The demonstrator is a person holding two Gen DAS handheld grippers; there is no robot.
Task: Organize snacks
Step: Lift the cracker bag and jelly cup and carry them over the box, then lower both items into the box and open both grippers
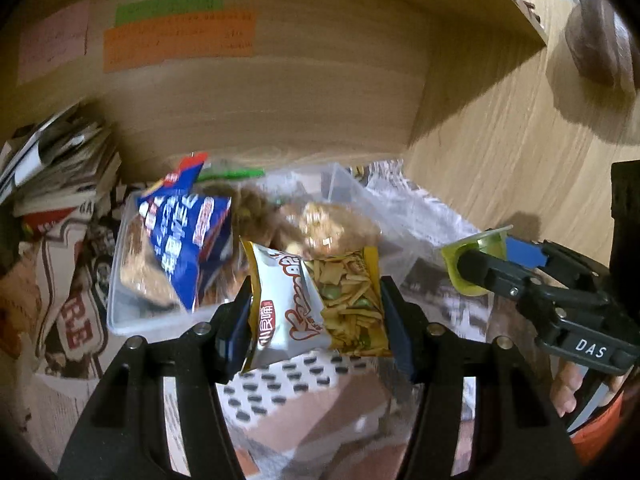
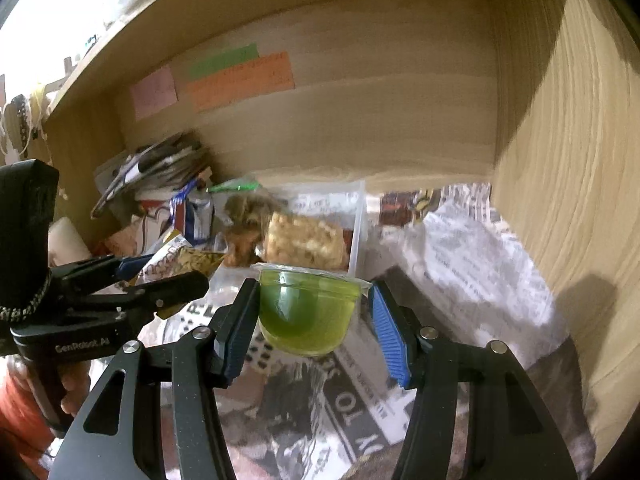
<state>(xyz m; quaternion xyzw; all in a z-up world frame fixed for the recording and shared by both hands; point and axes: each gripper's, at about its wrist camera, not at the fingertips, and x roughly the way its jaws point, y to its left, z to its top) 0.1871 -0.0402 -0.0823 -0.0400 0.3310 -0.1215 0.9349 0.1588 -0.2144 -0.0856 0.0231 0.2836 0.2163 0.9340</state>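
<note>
My left gripper [image 1: 316,304] is shut on a white and yellow snack packet [image 1: 316,300] and holds it just in front of a clear plastic box [image 1: 120,312]. The box holds a blue snack bag [image 1: 184,236] and bagged brown snacks [image 1: 332,224]. My right gripper [image 2: 314,308] is shut on a green jelly cup [image 2: 306,312], held above the newspaper-lined shelf. In the left wrist view the right gripper [image 1: 476,264] shows at the right with the cup [image 1: 472,248]. In the right wrist view the left gripper [image 2: 160,276] holds the packet [image 2: 180,260] at the left, near the box [image 2: 358,224].
All sits inside a wooden cabinet lined with newspaper [image 2: 460,264]. Coloured sticky notes [image 1: 180,36] are on the back wall. A pile of magazines [image 1: 60,160] lies at the back left. The cabinet's right wall [image 2: 580,160] is close to the right gripper.
</note>
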